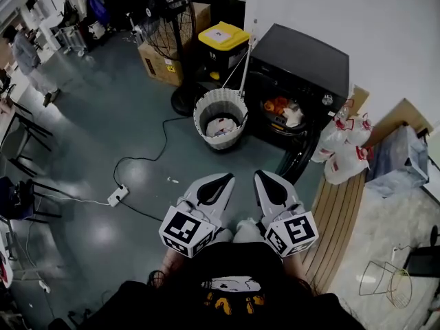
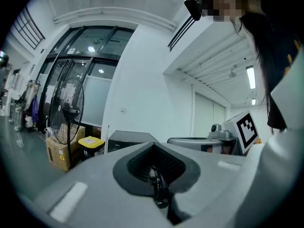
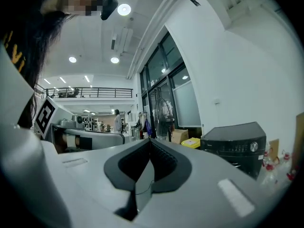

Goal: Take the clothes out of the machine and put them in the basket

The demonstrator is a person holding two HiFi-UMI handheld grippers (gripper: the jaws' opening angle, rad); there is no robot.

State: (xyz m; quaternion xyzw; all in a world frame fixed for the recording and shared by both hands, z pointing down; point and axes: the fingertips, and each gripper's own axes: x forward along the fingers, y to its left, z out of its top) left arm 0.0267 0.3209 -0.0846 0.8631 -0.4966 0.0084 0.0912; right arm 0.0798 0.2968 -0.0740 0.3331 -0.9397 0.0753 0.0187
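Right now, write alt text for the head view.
The left gripper and right gripper, both shut and empty, point toward a black washing machine whose door hangs open, clothes visible in its drum. A white laundry basket stands in front of it, holding some laundry.

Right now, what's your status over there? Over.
Left hand-held gripper and right hand-held gripper shut, empty, short of the machine. Clothes inside, door open; basket beside it, partly filled. Cable on floor, left of path.

Glossy grey floor, white basket beside black machine, cardboard box, power strip with cable
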